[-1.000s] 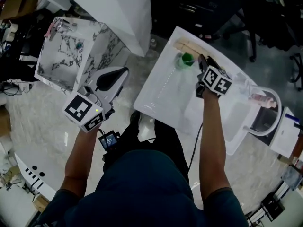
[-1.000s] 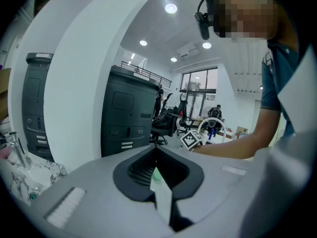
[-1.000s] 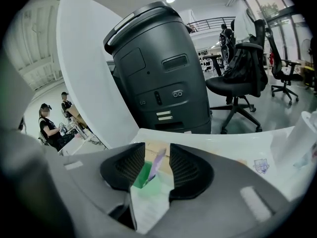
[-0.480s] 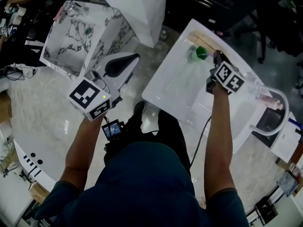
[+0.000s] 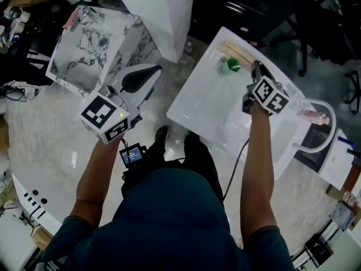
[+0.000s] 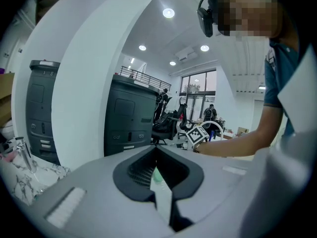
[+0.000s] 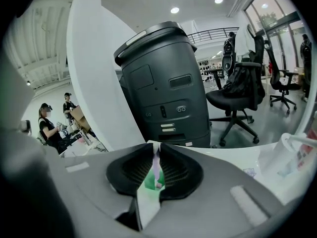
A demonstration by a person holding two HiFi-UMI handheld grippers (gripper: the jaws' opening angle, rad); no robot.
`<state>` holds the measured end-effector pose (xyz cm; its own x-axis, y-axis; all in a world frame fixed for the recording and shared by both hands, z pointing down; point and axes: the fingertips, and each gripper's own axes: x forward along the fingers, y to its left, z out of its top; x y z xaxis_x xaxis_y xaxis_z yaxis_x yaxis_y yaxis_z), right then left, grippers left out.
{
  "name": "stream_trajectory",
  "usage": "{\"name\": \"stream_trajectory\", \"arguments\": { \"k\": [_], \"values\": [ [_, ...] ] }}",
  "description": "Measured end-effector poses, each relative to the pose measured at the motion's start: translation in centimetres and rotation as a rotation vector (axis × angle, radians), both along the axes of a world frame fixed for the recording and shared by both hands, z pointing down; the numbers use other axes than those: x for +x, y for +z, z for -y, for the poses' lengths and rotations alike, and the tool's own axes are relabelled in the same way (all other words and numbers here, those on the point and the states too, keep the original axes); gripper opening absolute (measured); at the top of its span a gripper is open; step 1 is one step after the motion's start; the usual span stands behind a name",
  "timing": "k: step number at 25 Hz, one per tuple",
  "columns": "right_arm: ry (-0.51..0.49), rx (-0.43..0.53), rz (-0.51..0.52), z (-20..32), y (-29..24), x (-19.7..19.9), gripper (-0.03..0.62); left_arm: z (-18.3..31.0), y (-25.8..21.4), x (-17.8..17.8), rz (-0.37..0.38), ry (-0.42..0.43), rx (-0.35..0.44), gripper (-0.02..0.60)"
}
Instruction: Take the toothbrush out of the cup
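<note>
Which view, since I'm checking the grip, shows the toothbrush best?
The right gripper view: the pale toothbrush stands between the jaws of the right gripper, which have just been closing on it, above the green cup. The head view shows the cup, but the brush is too small to tell. The left gripper view shows no brush.

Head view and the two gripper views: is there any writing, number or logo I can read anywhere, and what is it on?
No word or number is readable in any view.
Left marker cube, right marker cube: black-and-white square patterns, no letters.
Small screen at the person's waist: too small to read.
Faint print on the white table: too blurred to read.
</note>
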<state>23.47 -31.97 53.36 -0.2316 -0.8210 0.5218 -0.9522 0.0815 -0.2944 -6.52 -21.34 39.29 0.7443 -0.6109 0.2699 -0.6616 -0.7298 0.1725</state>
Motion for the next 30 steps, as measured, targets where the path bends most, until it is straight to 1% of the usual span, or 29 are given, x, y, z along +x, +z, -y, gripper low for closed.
{"name": "stream_trajectory", "arguments": {
  "k": [10, 21, 25, 30],
  "values": [
    [0.012, 0.113, -0.013, -3.0, -6.4, -0.2, 0.052, -1.6, -2.2, -0.3, -0.014, 0.037, 0.05, -0.002],
    [0.05, 0.26, -0.038, -8.2, -14.6, 0.3, 0.052, -3.3, -4.1, -0.3, -0.023, 0.096, 0.091, -0.002],
    [0.073, 0.306, -0.068, -10.2, -17.1, 1.0, 0.054, -3.6, -4.7, -0.1, -0.026, 0.12, 0.104, -0.002],
    [0.114, 0.358, -0.159, -13.1, -19.8, 2.3, 0.055, -3.6, -5.1, 0.3, -0.036, 0.151, 0.113, -0.002]
  ]
}}
